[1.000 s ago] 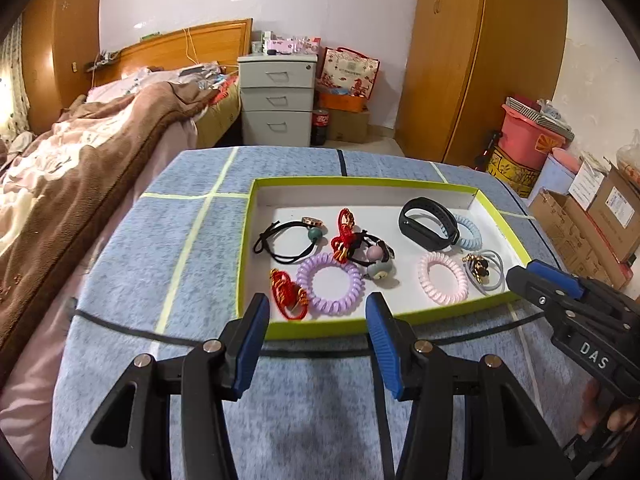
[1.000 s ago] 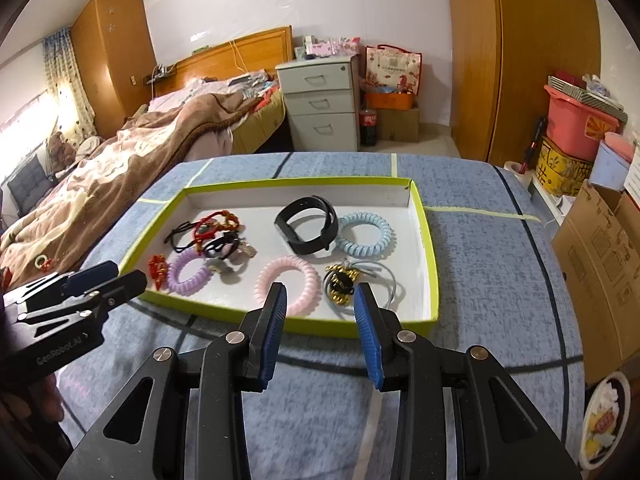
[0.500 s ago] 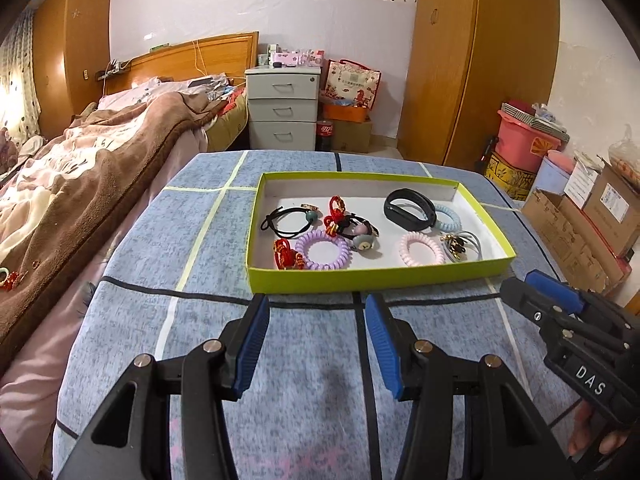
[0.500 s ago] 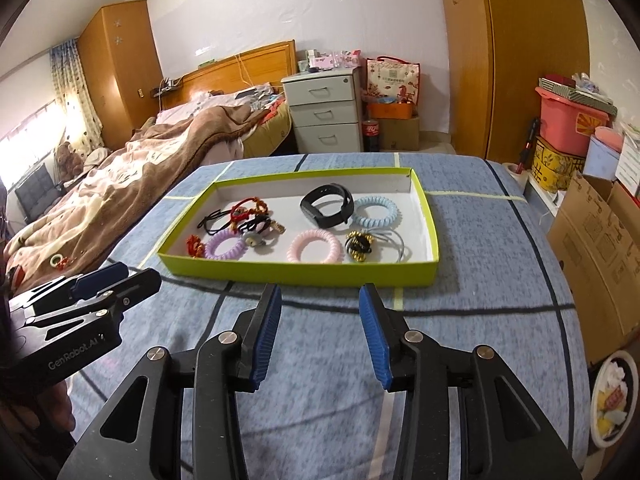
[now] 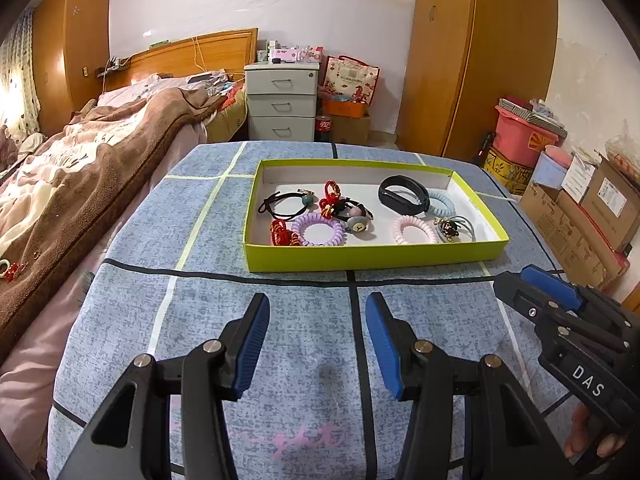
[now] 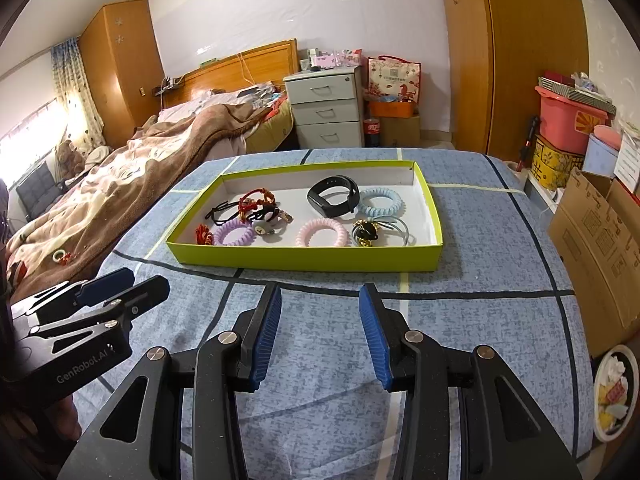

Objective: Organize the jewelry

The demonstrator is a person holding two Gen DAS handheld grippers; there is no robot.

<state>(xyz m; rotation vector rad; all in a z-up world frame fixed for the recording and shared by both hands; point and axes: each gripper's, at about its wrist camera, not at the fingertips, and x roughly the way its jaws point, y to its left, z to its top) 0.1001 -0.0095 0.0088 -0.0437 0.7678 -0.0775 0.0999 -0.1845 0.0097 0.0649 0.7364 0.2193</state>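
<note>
- The tray (image 5: 372,258) is sitting on the blue cloth (image 5: 304,344), beyond both grippers, and all the jewelry is lying inside it.
- The left gripper (image 5: 316,340) is hanging over the cloth with its jaws standing wide and nothing between them.
- The right gripper (image 6: 320,330) is hovering near the tray's front wall; its jaws have just been opening, and they too are gaping empty.
- The purple coil (image 5: 318,234), the pink coil (image 6: 322,233) and the blue coil (image 6: 379,202) are looking light, springy and soft, so a pinch across one side of the ring is likely holding best.
- The black band (image 6: 334,196) is seeming stiffer and smoother, leaning against the blue coil; taking its strap edge looks safer.
- The red knots (image 5: 332,196), the black ties (image 5: 280,204) and the gold charm (image 6: 366,234) are lying tangled or touching neighbours, so they are risking dragging others along.
- The charm's thin loop is looking hard to catch.
</note>
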